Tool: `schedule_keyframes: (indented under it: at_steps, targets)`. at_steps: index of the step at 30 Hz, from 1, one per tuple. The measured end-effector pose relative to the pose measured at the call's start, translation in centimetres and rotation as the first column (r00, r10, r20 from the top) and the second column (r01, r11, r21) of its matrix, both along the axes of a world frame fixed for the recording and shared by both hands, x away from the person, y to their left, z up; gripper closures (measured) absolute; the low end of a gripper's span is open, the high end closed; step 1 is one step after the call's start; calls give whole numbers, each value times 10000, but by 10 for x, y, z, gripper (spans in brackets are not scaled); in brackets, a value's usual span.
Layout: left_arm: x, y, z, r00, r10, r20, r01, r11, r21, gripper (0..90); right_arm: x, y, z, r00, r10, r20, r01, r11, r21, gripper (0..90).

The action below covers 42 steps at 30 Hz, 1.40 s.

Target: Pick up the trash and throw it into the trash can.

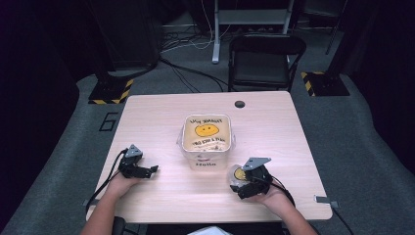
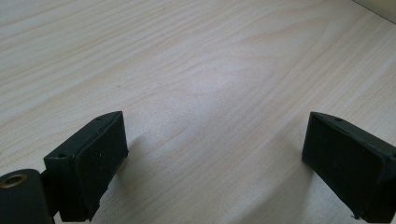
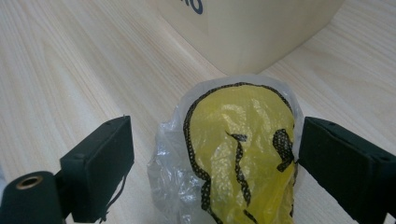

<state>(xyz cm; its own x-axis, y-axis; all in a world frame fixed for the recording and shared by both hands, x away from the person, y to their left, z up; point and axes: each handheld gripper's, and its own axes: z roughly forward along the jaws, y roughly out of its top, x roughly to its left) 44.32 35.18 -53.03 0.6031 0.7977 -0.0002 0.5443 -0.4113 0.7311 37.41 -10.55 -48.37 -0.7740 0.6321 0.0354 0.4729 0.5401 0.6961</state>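
The crumpled smiley-face plastic bag (image 3: 238,154) lies on the desk (image 1: 161,122) right between my right gripper (image 3: 212,163), whose jaws are spread, the right one just touching the film, the left one apart. Its long axis runs away from me toward the bag-lined container (image 1: 206,142) just beyond. My left gripper (image 2: 215,163) rests spread and empty, well apart to the left over bare wood.

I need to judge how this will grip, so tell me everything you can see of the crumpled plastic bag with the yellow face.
The crumpled clear plastic bag with a yellow smiley face outlined in black is thin, glossy and wrinkled. It lies bunched on the pale wooden table, just in front of the translucent square container. It sits between the open jaws of the right gripper; one jaw seems to touch its edge, the other stands apart.
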Motion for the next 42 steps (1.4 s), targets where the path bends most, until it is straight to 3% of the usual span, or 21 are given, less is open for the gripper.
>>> schedule_keyframes:
  at_steps: [10,21,26,36,38,42]
  targets:
    - [0,0,0,10000,2,0,-2,10000,1,63,4,-3,-7,9997,-118,-234,111,9995,-311,153]
    - [0,0,0,10000,2,1,-2,10000,-1,63,6,-5,-10,9995,-72,-292,55,9982,-591,310]
    - [0,0,0,10000,6,2,-6,10000,-6,63,5,-8,-5,9998,21,-210,-31,9989,-472,389]
    - [0,0,0,10000,-5,-1,5,10000,9,63,4,-10,4,9996,-17,-269,11,9998,-215,399]
    - [0,0,0,10000,0,-1,0,10000,2,63,3,-10,9,9997,234,-89,-236,9995,-231,398]
    - [0,0,0,10000,-2,1,2,10000,3,63,3,-12,19,9993,337,-145,-337,9994,-2,399]
